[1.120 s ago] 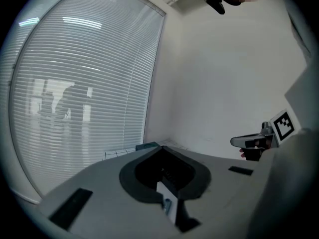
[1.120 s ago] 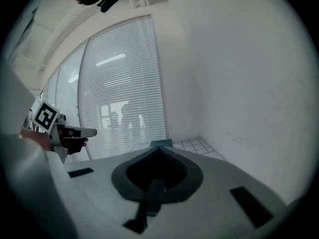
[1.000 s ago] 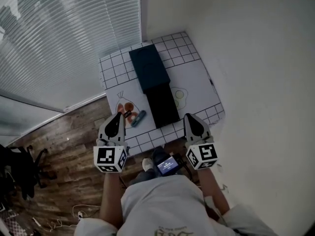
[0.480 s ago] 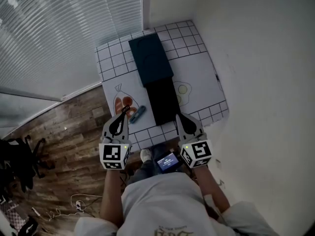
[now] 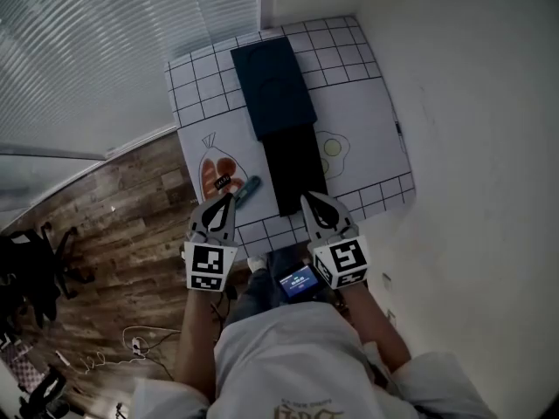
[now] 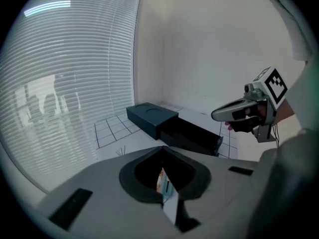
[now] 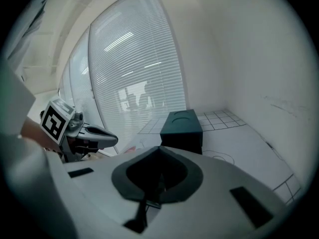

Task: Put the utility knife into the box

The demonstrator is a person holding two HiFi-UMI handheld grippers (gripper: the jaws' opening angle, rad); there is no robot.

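A blue utility knife lies on the white gridded mat, beside a drawing of meat near the table's front edge. To its right stands the box: a dark teal lid further back and an open black tray nearer me. My left gripper hovers just short of the knife, jaws shut and empty. My right gripper hangs at the tray's near end, jaws closed to a point with nothing in them. The left gripper view shows the box ahead and the right gripper.
A small black item rests on the meat drawing next to the knife. A fried egg drawing lies right of the tray. Window blinds run along the left, a white wall along the right, with wooden floor below.
Both grippers have sunk toward the table's front edge and drawn closer to the knife and the tray. Their jaws look the same throughout.
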